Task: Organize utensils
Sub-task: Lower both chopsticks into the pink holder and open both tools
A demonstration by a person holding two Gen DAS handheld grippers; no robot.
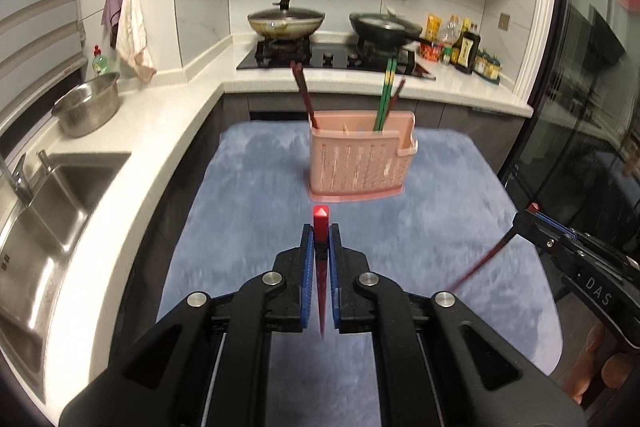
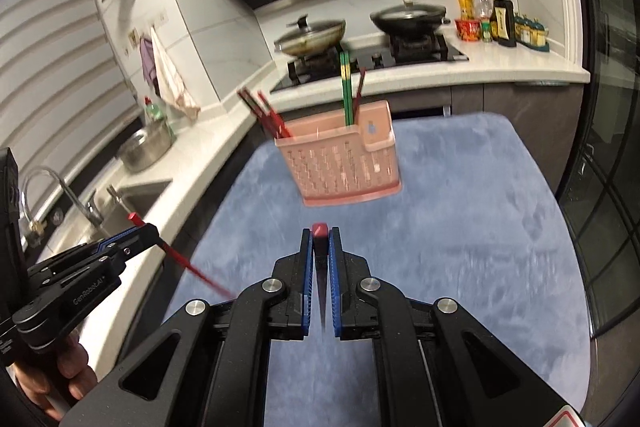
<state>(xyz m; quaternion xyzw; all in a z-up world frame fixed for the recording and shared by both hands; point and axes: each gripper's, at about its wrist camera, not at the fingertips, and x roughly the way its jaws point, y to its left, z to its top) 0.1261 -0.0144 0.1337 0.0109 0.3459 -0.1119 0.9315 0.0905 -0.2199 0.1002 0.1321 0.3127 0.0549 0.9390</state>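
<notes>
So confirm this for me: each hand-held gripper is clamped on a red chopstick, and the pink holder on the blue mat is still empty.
Not empty. The pink holder already has red chopsticks at one end and green chopsticks near the other, clear in the left wrist view. The rest stands: the left hand-held gripper and right hand-held gripper each clamp a red chopstick over the blue mat.

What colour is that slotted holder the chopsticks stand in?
Pale pink. The holder shows best in the left wrist view.

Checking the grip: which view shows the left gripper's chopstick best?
Right wrist view: the chopstick shows side-on, crossing the left gripper. Left wrist view shows it end-on between the pads, foreshortened.
</notes>
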